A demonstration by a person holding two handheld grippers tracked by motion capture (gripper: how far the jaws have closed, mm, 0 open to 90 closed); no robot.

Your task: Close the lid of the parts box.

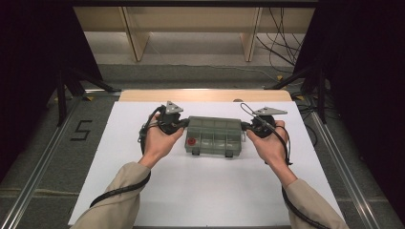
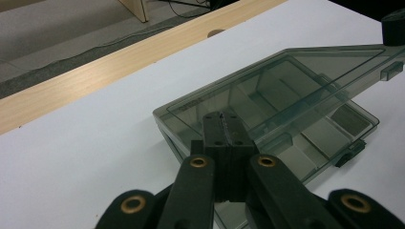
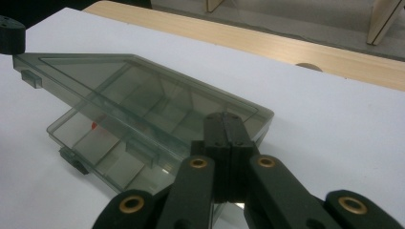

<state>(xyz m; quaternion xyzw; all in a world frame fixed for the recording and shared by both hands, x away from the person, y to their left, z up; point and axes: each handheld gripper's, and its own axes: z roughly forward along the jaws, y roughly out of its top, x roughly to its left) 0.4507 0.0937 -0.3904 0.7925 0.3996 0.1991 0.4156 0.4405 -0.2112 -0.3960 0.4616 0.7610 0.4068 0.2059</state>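
A smoky translucent compartment box (image 1: 214, 136) lies across the middle of the white sheet, with a small red item (image 1: 191, 142) in its front left cell. Its lid (image 2: 286, 81) stands tilted up over the base (image 3: 95, 157). My left gripper (image 1: 184, 123) is shut with its tips against the box's left end (image 2: 222, 117). At the right end my right gripper (image 1: 246, 126) is also shut, tips at the lid's edge (image 3: 224, 117). Nothing shows between either pair of jaws. Each gripper view has the other gripper's tip at the far lid corner (image 2: 394, 26) (image 3: 10, 34).
The white sheet (image 1: 205, 191) covers a table whose wooden far edge (image 1: 205, 95) has a small hole (image 1: 237, 100). Beyond it are wooden furniture legs (image 1: 136, 43) and loose cables (image 1: 282, 38). A floor mark "5" (image 1: 81, 130) and dark stand legs (image 1: 62, 95) lie to the left.
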